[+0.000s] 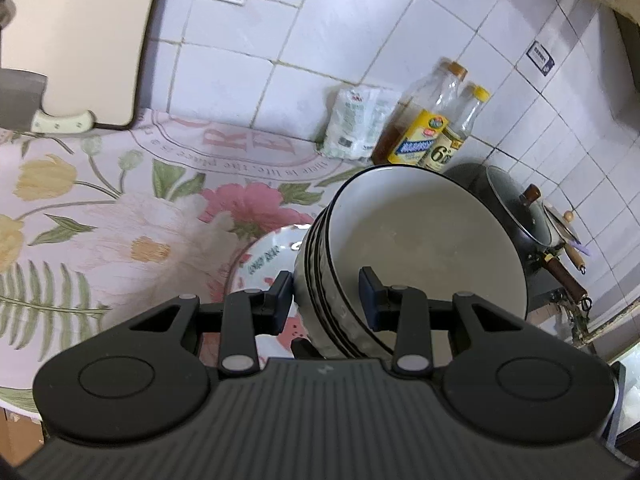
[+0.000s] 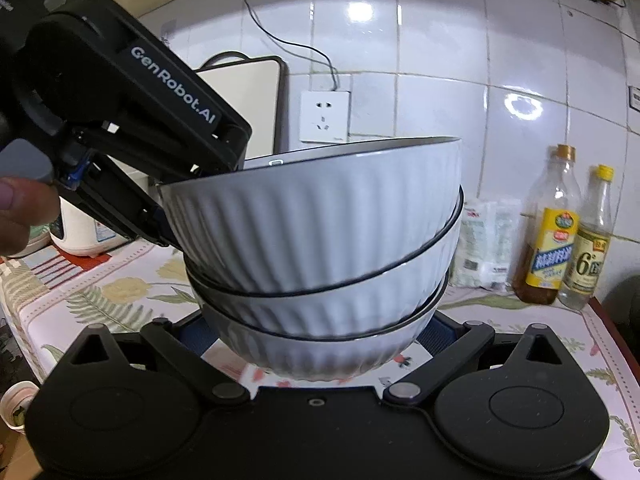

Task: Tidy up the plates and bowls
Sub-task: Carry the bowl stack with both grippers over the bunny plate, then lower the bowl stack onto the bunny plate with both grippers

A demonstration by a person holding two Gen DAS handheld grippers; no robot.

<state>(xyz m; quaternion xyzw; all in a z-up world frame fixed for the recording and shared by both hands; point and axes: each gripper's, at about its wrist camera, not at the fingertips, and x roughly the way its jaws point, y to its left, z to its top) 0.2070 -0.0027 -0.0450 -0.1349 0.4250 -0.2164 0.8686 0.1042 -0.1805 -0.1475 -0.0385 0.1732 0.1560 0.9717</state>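
Note:
Three ribbed white bowls with dark rims are nested in a stack [image 2: 320, 248], which also shows in the left wrist view [image 1: 416, 256]. My left gripper [image 1: 326, 298] is shut on the rim of the stack, one finger inside the top bowl and one outside; it shows from the side in the right wrist view [image 2: 168, 196]. My right gripper [image 2: 320, 336] is open, its fingers spread wide on either side of the bottom bowl. A patterned plate [image 1: 272, 260] lies on the cloth under the stack.
A floral tablecloth [image 1: 120, 216] covers the counter. Two oil and vinegar bottles [image 2: 560, 232] and a white bag [image 2: 484, 240] stand against the tiled wall. A dark lidded pot [image 1: 520, 216] sits at right. A cutting board [image 1: 76, 40] and cleaver [image 1: 24, 100] lean at left.

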